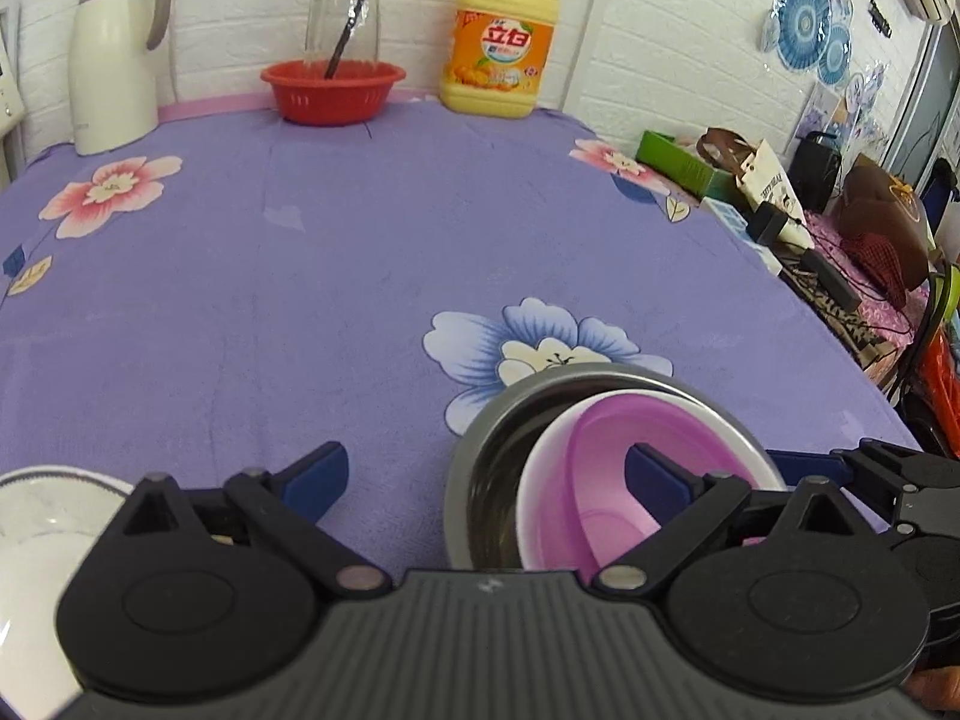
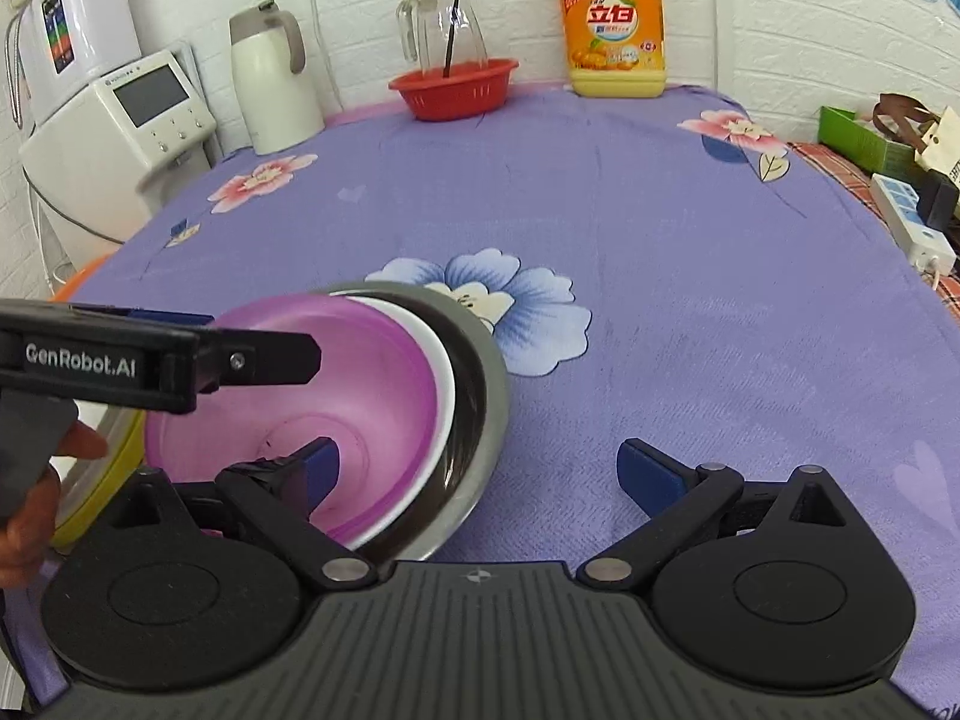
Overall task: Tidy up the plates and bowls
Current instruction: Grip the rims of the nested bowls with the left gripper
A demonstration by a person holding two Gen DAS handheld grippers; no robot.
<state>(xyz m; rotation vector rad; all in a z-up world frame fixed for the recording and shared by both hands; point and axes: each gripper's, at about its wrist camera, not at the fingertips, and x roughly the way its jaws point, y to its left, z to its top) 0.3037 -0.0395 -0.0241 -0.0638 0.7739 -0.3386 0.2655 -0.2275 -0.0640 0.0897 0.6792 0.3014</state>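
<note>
A table covered with a purple flowered cloth (image 1: pixel 252 276) fills most of both views. In the left wrist view, the left gripper (image 1: pixel 486 474) spans the bottom of the frame with its jaws spread wide, holding nothing. One blue-padded finger sits over bare cloth at lower left. The other reaches over a pink bowl (image 1: pixel 606 480) at lower right.

That pink bowl is nested in a white bowl (image 1: pixel 540 480), which sits tilted inside a steel bowl (image 1: pixel 480 480). The stack rests on the cloth beside a printed blue flower. A white plate (image 1: pixel 42 516) shows at the lower left edge.

In the right wrist view, the right gripper (image 2: pixel 477 471) is also spread wide and empty. Its left finger dips into the pink bowl at lower centre, while its right finger is over bare cloth. The left gripper enters from the left edge over the bowl stack.

Along the wall at the top of the frames stand a white thermos jug (image 1: pixel 111 54), a yellow detergent bottle (image 1: pixel 498 42), a red colander (image 1: pixel 333 90), and a glass pitcher (image 1: pixel 343 12) behind the colander.
</note>
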